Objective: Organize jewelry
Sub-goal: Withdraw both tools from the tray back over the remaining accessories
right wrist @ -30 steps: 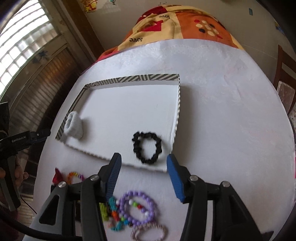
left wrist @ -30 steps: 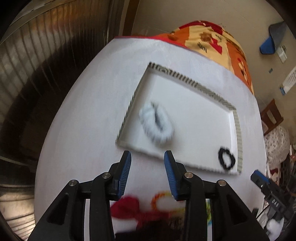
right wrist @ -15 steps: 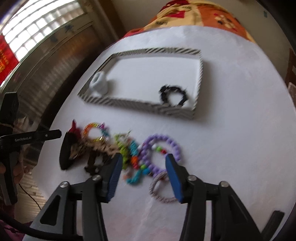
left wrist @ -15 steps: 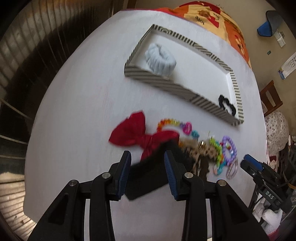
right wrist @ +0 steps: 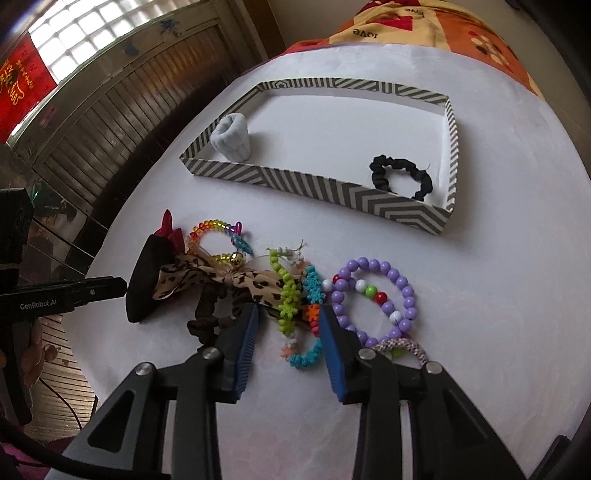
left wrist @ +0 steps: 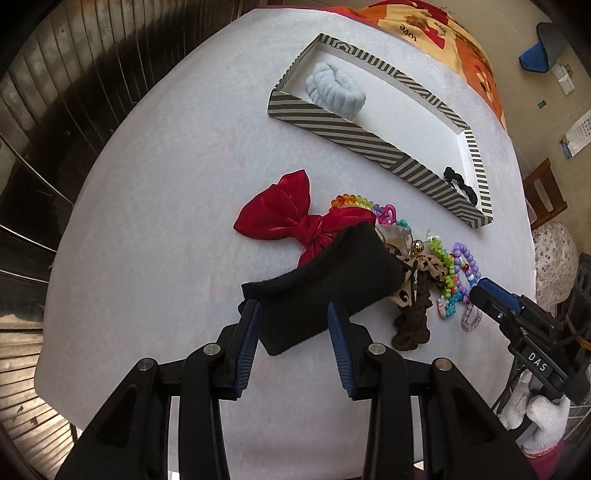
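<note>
A striped tray holds a pale blue scrunchie and a black scrunchie. In front of it lies a pile: a black headband, a red bow, a leopard bow, a rainbow bracelet, green and teal bracelets, and a purple bead bracelet. My left gripper is open, its fingers either side of the headband's near end. My right gripper is open around the green and teal bracelets.
The table has a white cloth and drops off at its left and near edges. A dark slatted shutter stands to the left. A wooden chair stands at the right. An orange patterned cloth lies beyond the tray.
Both grippers have drawn back from over the tray and come down to the pile. The left one now straddles the black headband, the right one the green and teal bracelets.
</note>
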Available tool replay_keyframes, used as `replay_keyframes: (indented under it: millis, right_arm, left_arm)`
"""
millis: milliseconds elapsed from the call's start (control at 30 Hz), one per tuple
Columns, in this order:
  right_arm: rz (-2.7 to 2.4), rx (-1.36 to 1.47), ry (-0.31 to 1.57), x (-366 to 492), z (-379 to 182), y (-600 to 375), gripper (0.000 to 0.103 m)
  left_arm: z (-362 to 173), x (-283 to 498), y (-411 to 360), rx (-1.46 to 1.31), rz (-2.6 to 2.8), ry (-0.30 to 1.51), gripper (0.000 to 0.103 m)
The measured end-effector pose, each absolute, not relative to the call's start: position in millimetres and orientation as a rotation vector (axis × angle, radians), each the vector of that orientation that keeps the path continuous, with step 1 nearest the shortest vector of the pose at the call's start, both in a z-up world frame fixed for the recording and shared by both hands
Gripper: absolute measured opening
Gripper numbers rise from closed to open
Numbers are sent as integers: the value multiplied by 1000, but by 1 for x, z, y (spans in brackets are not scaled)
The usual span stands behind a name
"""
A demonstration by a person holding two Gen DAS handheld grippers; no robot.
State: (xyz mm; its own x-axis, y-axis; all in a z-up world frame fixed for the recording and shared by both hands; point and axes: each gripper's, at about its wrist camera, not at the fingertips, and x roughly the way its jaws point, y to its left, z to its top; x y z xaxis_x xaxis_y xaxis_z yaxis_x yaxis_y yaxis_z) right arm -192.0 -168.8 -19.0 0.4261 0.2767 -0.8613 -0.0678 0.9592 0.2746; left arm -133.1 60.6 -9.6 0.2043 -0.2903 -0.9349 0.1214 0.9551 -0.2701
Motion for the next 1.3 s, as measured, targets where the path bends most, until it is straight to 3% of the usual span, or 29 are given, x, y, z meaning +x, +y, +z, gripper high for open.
replay_keyframes:
  millis: [1300]
  right_arm:
    - [173,216,1089,-207,-1,-175,41]
  left_arm:
    - [8,-144,28,-2,-238,1256,18]
